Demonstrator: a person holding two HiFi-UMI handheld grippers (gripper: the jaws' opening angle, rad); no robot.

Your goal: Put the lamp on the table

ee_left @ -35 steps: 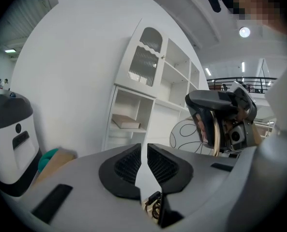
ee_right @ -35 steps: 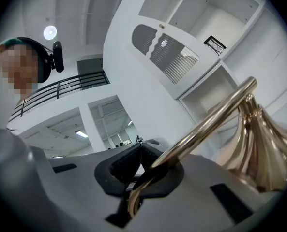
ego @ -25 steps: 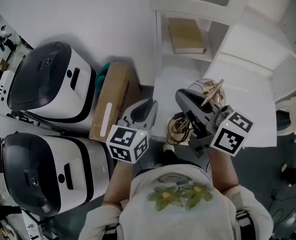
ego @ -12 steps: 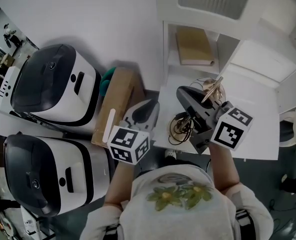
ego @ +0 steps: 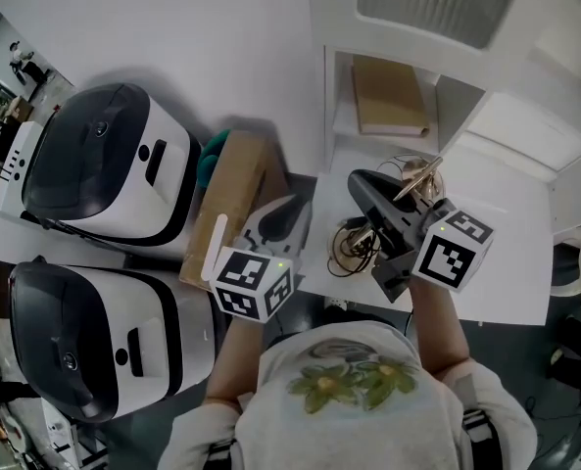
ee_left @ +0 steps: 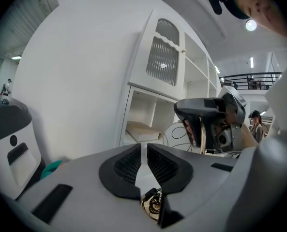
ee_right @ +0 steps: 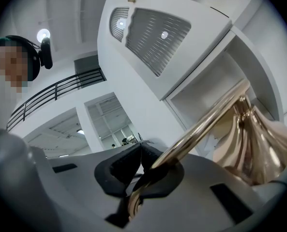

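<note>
The lamp is brass, with a thin slanted stem (ego: 419,174), a wire shade, and a base with a coiled cord (ego: 352,244). It hangs over the near left corner of the white table (ego: 496,262). My right gripper (ego: 366,190) is shut on the stem (ee_right: 208,122), and a brass bell-shaped part (ee_right: 252,146) shows beside it. My left gripper (ego: 282,215) is shut and holds nothing, just left of the table edge. In the left gripper view the right gripper (ee_left: 206,116) stands ahead of its jaws, and the cord (ee_left: 153,204) shows below them.
A white cabinet stands behind the table, with a tan book (ego: 390,96) on its open shelf (ee_left: 139,129). A cardboard box (ego: 231,199) and something teal (ego: 213,153) lie left of the table. Two white-and-black machines (ego: 104,164) (ego: 84,346) fill the left side.
The lamp stays in my right gripper. Both grippers hold nearly the same place, and the cabinet and table have drifted slightly down and right in the head view.
</note>
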